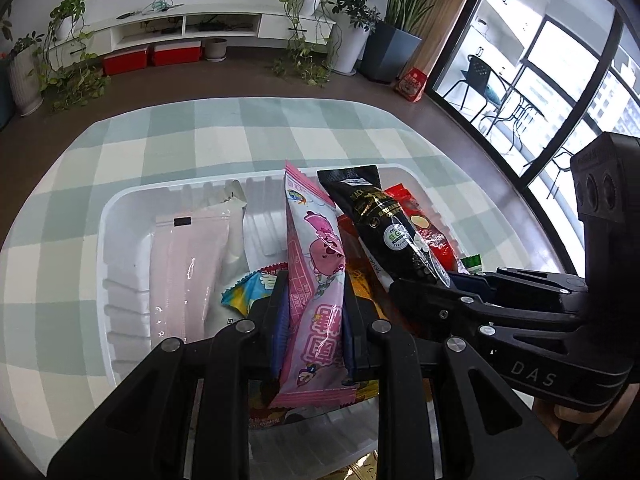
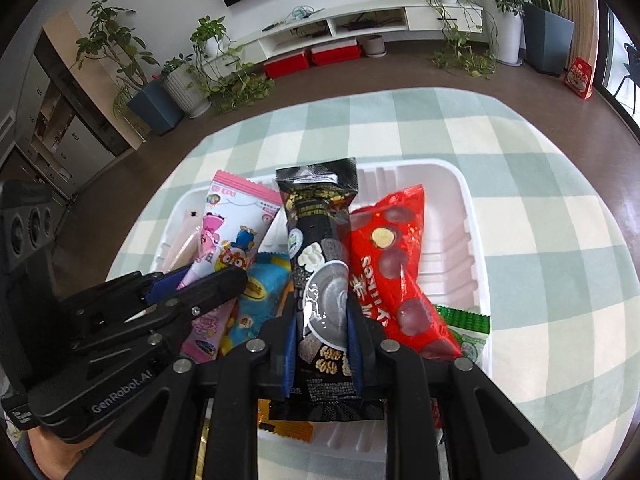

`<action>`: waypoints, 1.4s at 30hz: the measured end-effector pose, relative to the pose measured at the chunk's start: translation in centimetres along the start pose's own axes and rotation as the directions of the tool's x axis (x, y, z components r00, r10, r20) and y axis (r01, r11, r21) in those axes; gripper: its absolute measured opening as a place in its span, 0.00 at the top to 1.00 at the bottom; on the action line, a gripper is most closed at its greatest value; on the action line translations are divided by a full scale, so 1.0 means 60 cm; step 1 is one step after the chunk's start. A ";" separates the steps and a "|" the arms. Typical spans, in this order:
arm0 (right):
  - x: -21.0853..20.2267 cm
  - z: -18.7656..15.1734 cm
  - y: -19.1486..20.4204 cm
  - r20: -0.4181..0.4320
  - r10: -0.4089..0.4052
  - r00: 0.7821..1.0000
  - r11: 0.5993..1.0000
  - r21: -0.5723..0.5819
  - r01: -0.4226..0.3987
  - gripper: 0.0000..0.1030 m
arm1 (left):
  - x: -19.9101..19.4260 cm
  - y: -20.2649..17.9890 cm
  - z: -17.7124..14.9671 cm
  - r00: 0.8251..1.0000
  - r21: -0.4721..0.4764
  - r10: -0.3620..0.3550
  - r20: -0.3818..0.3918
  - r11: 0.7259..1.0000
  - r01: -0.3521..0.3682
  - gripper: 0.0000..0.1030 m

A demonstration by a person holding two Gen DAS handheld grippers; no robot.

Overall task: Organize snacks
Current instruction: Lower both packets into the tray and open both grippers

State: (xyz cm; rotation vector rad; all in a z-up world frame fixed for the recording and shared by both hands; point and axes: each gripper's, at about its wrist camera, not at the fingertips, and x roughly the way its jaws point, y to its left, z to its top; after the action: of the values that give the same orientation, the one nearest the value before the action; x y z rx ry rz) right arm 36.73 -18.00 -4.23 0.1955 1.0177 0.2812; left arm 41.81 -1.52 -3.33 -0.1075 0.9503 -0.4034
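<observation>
Two tools over a white plastic tray (image 1: 120,208), both angled down into it. Left tool (image 1: 316,312) clamped on a long pink snack packet (image 1: 316,264): glossy film, cartoon print, zigzag-cut ends, sticking up between the blue pads. Right tool (image 2: 324,320) pinched on a black snack packet (image 2: 320,248), also a long glossy pouch, with gold print up top and a grey bowl picture lower down. Both packets held above the tray's near edge, tilted toward the far side.

Tray itself: thin moulded plastic, ribbed walls, rounded corners, sitting on the worktop under a soft green-and-white checked cloth (image 1: 224,128).

Inside the tray:
- pale pink pouch (image 1: 184,272), flat and shiny, along the left side
- red bag (image 2: 390,264) with round chocolate-ball pictures, crinkly foil look, on the right side next to the black packet
- blue-and-yellow wrapper (image 2: 260,300) in the middle, partly buried under the held packets
- green-and-white packet (image 2: 468,328) poking out at the right near corner, mostly hidden
- orange wrapper (image 1: 360,276) under the pink one, too covered to read

From the left camera, the right tool coming in from the right side with its fingertips around the lower end of the black packet.
</observation>
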 end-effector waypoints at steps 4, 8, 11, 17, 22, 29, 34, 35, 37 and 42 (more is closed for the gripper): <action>0.015 -0.008 0.004 -0.018 0.004 1.000 1.000 -0.007 -0.004 0.77 | 0.015 0.006 -0.003 1.000 0.000 0.006 -0.012 1.000 -0.006 0.81; 0.024 -0.014 0.000 -0.023 0.002 1.000 1.000 0.007 -0.002 0.77 | 0.020 0.008 -0.002 1.000 0.001 0.009 -0.012 1.000 -0.009 0.80; 0.026 -0.019 -0.008 -0.024 -0.002 1.000 1.000 0.018 0.003 0.77 | 0.025 0.010 -0.005 1.000 0.004 0.012 -0.012 1.000 -0.012 0.78; 0.027 -0.018 -0.010 -0.013 -0.002 1.000 0.999 0.032 0.003 0.77 | 0.022 0.007 -0.007 1.000 0.012 0.017 -0.001 1.000 -0.017 0.78; 0.022 -0.017 -0.013 -0.009 0.005 1.000 0.999 0.042 -0.004 0.75 | 0.014 0.002 -0.006 1.000 0.016 0.014 0.003 1.000 -0.014 0.71; 0.006 -0.013 -0.015 0.012 0.000 1.000 0.999 0.034 -0.001 0.72 | -0.006 -0.002 -0.005 0.999 0.021 0.013 0.033 1.000 -0.014 0.54; -0.013 -0.012 -0.006 0.036 -0.009 0.999 1.000 0.015 0.009 0.70 | -0.027 -0.007 -0.007 0.998 0.032 0.022 0.052 0.999 -0.024 0.46; -0.018 -0.013 -0.005 0.043 -0.009 0.999 1.000 0.013 0.009 0.68 | -0.035 -0.008 -0.008 0.998 0.032 0.019 0.057 0.999 -0.021 0.43; -0.034 -0.015 -0.004 0.060 -0.013 0.998 1.000 0.010 0.012 0.61 | -0.055 -0.010 -0.012 0.998 0.030 0.016 0.067 0.999 -0.018 0.36; -0.092 -0.028 -0.006 0.125 -0.009 0.992 1.000 0.015 0.007 0.28 | -0.125 -0.021 -0.027 0.992 0.042 0.003 0.125 0.999 -0.008 0.09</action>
State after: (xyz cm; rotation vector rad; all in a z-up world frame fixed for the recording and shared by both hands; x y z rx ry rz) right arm 32.59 -20.07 -0.75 0.2193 0.8966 0.2513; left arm 36.29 0.31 1.81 -0.0907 0.8180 -0.4067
